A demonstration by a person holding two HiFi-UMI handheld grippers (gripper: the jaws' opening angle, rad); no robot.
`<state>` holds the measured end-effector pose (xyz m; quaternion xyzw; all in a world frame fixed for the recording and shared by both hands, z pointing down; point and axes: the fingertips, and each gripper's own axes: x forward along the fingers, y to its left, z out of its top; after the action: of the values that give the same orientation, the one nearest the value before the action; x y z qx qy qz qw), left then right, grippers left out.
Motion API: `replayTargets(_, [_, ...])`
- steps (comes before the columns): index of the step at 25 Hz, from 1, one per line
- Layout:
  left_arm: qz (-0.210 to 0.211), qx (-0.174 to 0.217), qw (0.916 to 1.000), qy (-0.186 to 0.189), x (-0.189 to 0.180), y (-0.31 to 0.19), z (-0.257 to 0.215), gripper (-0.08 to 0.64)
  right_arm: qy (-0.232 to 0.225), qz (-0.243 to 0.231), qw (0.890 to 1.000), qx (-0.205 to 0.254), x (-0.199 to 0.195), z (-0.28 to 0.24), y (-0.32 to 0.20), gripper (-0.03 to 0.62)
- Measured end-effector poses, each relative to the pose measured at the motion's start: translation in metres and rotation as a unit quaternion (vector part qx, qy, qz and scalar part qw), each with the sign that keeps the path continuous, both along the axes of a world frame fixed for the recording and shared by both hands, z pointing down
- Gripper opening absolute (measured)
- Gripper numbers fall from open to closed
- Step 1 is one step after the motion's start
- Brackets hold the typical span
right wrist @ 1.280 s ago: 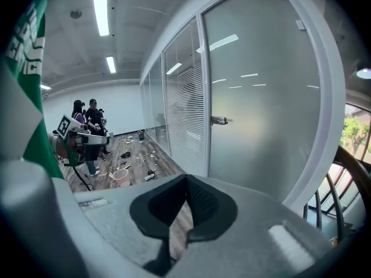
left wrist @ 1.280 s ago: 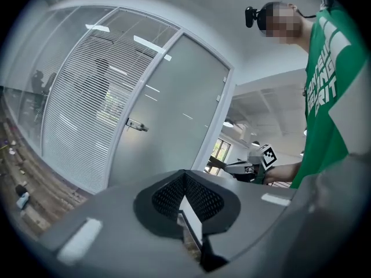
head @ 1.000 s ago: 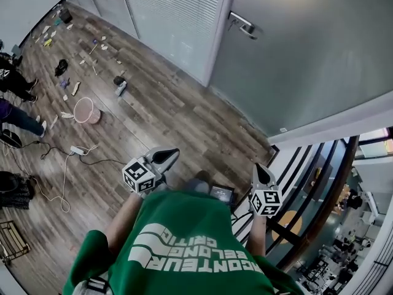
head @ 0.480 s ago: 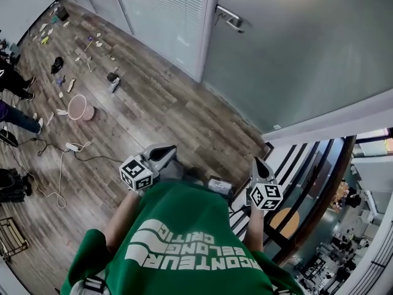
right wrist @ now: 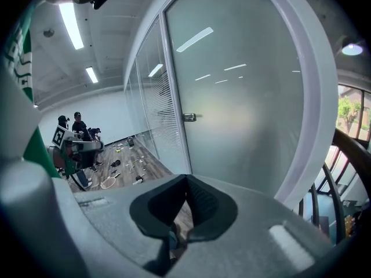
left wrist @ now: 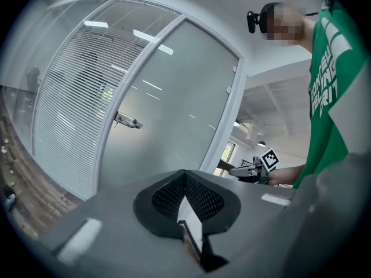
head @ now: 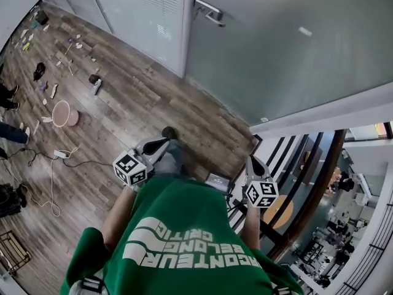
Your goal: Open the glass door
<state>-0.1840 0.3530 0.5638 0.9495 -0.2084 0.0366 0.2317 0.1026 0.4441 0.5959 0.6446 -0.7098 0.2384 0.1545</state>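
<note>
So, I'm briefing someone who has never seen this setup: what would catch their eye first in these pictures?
First the big frosted glass door filling the top right of the head view, shut, its metal lever handle at its left edge. Next the left gripper and right gripper, both shut and empty, held low before the person's green shirt. Small clutter dots the wooden floor at far left.

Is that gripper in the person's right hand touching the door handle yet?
Apart. In the head view the right gripper hangs close to the person, with a wide stretch of the glass door between it and the door handle.
</note>
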Motion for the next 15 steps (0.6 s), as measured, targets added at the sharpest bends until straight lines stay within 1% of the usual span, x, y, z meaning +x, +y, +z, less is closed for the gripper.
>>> replayTargets(4, [0.007,0.002,1.0,0.005,0.017,-0.029,0.002,0.008,0.005,-0.001,1.0,0.001,0.011,-0.001,-0.029,-0.008])
replayTargets(8, [0.005,0.009,0.9999,0.01,0.024,-0.064,-0.001,0.008,0.011,-0.019,1.0,0.001,0.012,0.002,-0.07,-0.008])
replayTargets(12, [0.014,0.003,0.9999,0.0,0.026,-0.098,0.005,0.008,0.013,-0.022,1.0,0.005,0.009,0.003,-0.11,-0.008])
replayTargets(15, [0.026,0.008,0.9996,0.0,0.033,-0.124,-0.003,0.008,0.014,-0.025,1.0,0.004,0.01,0.001,-0.134,-0.008])
